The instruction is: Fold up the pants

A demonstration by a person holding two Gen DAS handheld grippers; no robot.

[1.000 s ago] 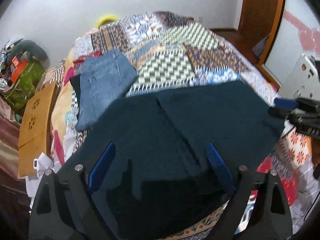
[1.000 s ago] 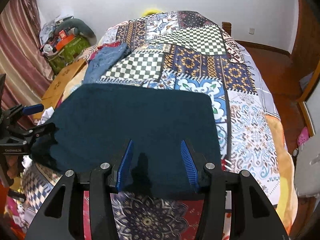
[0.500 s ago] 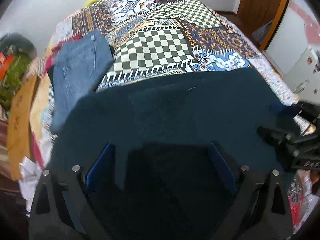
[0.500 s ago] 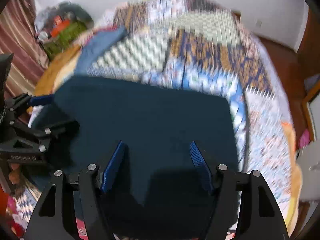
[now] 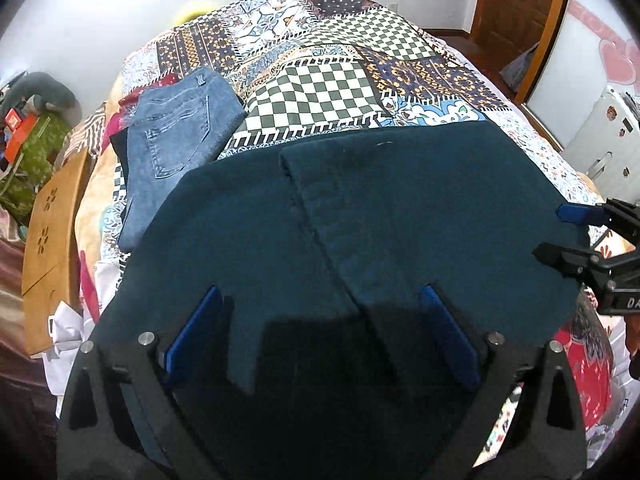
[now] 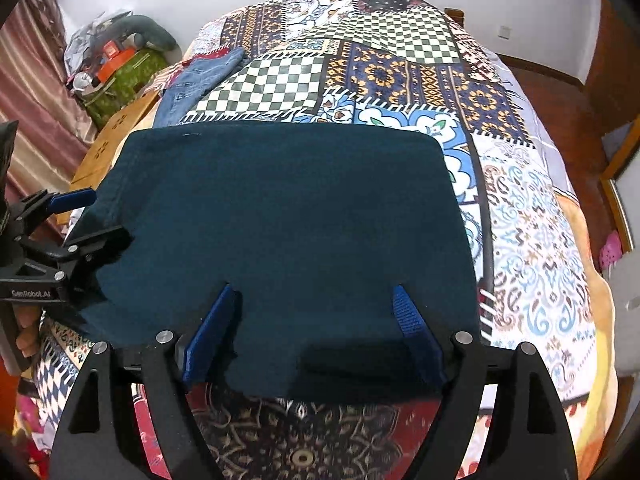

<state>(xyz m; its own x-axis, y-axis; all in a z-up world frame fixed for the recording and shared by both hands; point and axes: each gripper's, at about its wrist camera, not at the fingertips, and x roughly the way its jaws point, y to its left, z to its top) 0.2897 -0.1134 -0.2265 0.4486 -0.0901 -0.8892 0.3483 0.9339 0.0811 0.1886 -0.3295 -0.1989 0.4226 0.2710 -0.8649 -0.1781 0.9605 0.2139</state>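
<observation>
Dark teal pants [image 5: 400, 216] [image 6: 280, 216] lie folded flat on the patchwork bed, a seam running across their middle. My left gripper [image 5: 320, 308] hangs over their near left part, its blue pads wide apart and pressing on nothing. My right gripper [image 6: 314, 296] hangs over the near right edge; its jaws are opening, with the cloth lying flat below them and the pads not touching it. Each gripper shows at the edge of the other's view: the right gripper [image 5: 580, 240] and the left gripper [image 6: 68, 232].
Folded blue jeans [image 5: 176, 136] [image 6: 200, 76] lie on the quilt [image 5: 328, 92] beyond the pants, to the left. A wooden board [image 5: 48, 232] and a green bag [image 5: 28, 152] stand beside the bed on the left. On the right are a wooden door [image 5: 516, 8] and a white appliance [image 5: 600, 140].
Both grippers have sunk closer to the teal pants. The right gripper's jaws have spread much wider; the left's spread slightly. The pants lie as before.
</observation>
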